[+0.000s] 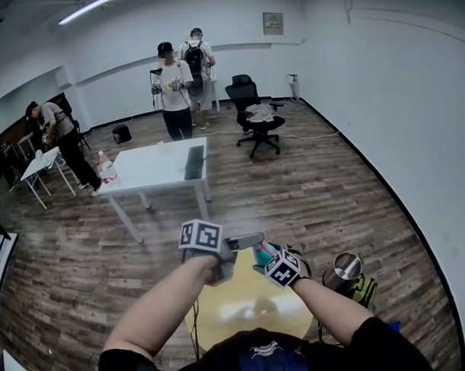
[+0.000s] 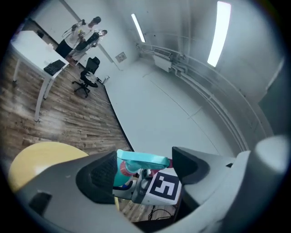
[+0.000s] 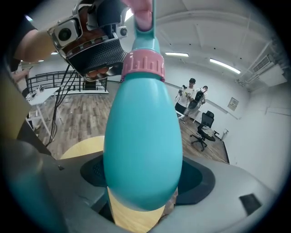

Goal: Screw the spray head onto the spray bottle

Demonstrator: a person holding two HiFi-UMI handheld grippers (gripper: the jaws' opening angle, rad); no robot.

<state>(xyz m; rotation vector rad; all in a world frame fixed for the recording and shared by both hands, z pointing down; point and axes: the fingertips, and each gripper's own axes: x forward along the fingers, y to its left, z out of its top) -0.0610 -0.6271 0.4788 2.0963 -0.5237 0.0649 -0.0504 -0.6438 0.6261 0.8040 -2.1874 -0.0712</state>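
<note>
Teal plastic of the spray bottle clamped at the belly between the pads of the right gripper, with the pink collar and neck pointing away from that claw. Spread wide around the teal spray head, the left gripper: head between its jaws, close against one pad, seemingly not pinched, though hard to tell from this angle. Probably mid-screwing, at a pause between twists to reset the hold, with the head apparently already seated on the collar. Next, most likely: closing squarely on the head's flanks, turning it about the neck while keeping the bottle steady, and checking for a crooked thread.
</note>
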